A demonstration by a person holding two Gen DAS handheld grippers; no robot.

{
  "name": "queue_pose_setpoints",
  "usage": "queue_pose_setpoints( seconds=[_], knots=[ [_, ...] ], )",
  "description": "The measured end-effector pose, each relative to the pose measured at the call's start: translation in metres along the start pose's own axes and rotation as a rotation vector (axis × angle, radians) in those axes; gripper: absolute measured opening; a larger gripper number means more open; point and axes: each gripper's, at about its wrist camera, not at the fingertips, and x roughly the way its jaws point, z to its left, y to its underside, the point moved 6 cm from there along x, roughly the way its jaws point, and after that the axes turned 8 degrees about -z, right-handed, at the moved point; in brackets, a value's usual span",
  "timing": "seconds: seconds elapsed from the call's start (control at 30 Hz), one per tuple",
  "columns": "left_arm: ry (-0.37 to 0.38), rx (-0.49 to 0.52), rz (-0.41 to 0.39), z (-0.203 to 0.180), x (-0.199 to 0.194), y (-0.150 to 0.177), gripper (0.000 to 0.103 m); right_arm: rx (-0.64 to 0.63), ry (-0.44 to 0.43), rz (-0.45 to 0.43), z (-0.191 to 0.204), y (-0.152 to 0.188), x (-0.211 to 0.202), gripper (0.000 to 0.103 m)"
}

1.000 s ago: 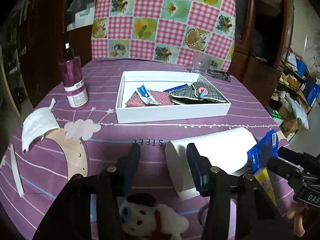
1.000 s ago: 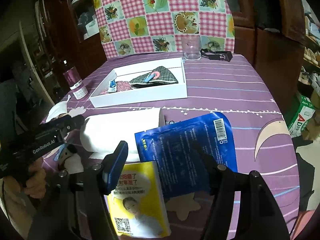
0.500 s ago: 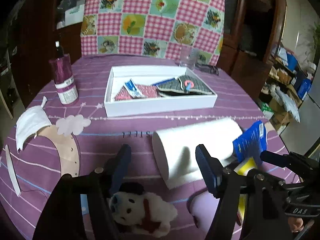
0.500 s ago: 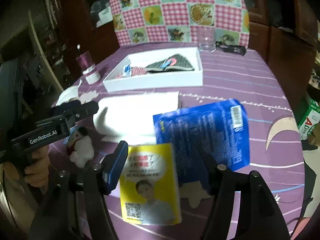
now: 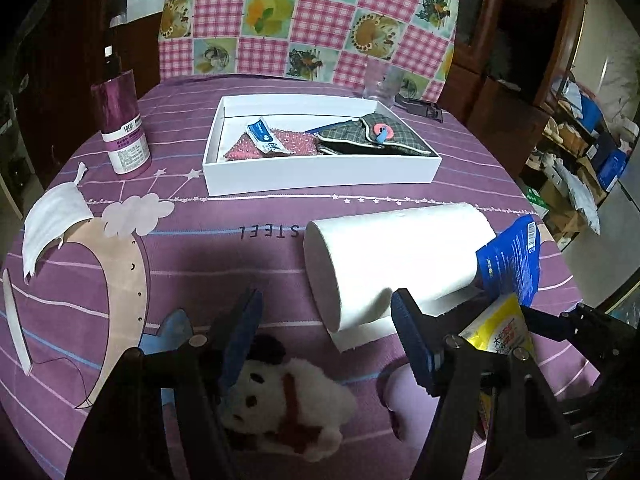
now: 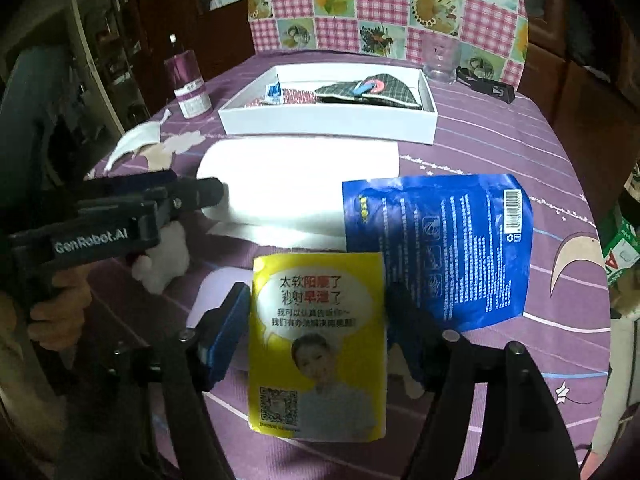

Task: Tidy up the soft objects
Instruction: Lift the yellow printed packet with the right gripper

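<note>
A round counter (image 5: 460, 168) under a purple star-and-moon cloth fills the room's middle, with a pink checked chair back (image 5: 308, 16) behind it and dark wooden cabinets around. On the far half sits a shallow white box (image 5: 320, 168), open at the top. Inside it lie a pink glittery pouch (image 5: 260, 146), a small white-and-blue sachet (image 5: 266, 136) on top of that, and at the other end a grey plaid pouch (image 5: 380, 138) with a pink and blue tag. Beside the box stand a purple spray bottle (image 5: 124, 124) and, at the far corner, a clear glass (image 5: 384, 82).

Nearer lies a white paper roll (image 5: 392, 256) on its side, a blue packet (image 6: 440, 240) touching its end, and a yellow tissue pack (image 6: 320, 344) just beside that. A white face mask (image 5: 52, 220) rests at the edge.

The left gripper (image 5: 324, 320) hangs with its jaws apart over a white plush snowman (image 5: 280, 404), not touching it. The right gripper (image 6: 316, 328) is opening, its jaws on either side of the yellow tissue pack without pressing it.
</note>
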Motion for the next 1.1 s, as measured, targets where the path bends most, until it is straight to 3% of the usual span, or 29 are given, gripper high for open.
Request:
queue_pose_setpoints(
  seconds=[0.3,0.6,1.1],
  knots=[
    [-0.009,0.011,0.003,-0.001,0.001,0.001,0.067,-0.002,0.035,0.053,-0.004,0.007,0.006,0.071],
    [0.0,0.013,-0.002,-0.004,0.0,0.0,0.067,-0.009,0.039,0.046,-0.004,0.006,0.001,0.062],
    [0.048,0.041,-0.027,-0.013,-0.005,0.0,0.067,0.041,0.001,-0.116,-0.007,-0.015,-0.024,0.061]
  ],
)
